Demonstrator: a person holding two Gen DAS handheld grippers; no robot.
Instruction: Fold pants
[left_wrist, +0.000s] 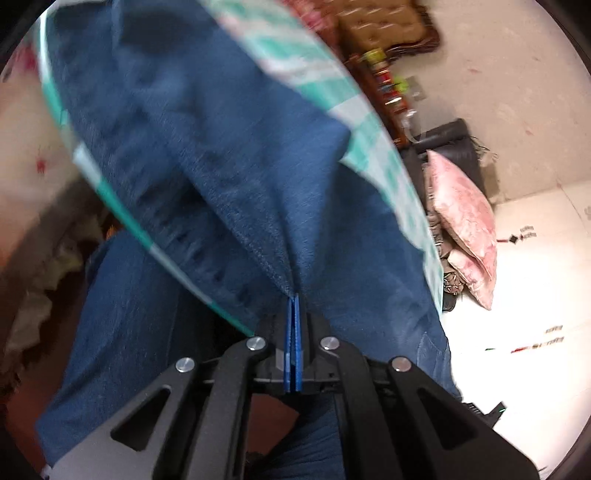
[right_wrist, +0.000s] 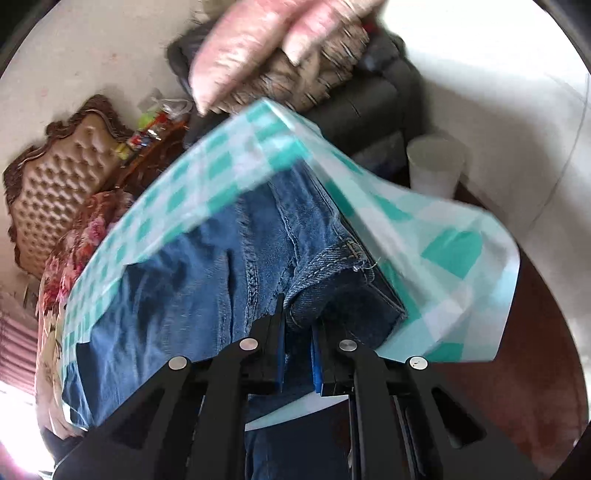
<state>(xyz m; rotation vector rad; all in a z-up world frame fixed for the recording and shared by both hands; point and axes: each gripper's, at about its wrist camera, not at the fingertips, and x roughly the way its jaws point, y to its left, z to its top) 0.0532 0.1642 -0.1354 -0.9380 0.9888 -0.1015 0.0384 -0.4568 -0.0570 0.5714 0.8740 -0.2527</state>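
Observation:
Blue denim pants (left_wrist: 229, 177) lie on a table covered with a teal-and-white checked cloth (left_wrist: 306, 62). My left gripper (left_wrist: 293, 299) is shut on a pinch of the denim, which rises in a tent toward the blue pads. In the right wrist view the pants (right_wrist: 207, 273) spread over the checked cloth (right_wrist: 436, 266). My right gripper (right_wrist: 299, 314) is shut on a thick folded hem of the pants (right_wrist: 321, 273) near the cloth's right edge. Part of the fabric hangs below both grippers, toward the camera.
A pink cushion (left_wrist: 461, 229) leans on a dark sofa (left_wrist: 454, 147) over a white floor (left_wrist: 535, 295). A tufted headboard (right_wrist: 62, 177), a shelf of small colourful items (right_wrist: 147, 129) and a white cup (right_wrist: 436, 166) sit beyond the table.

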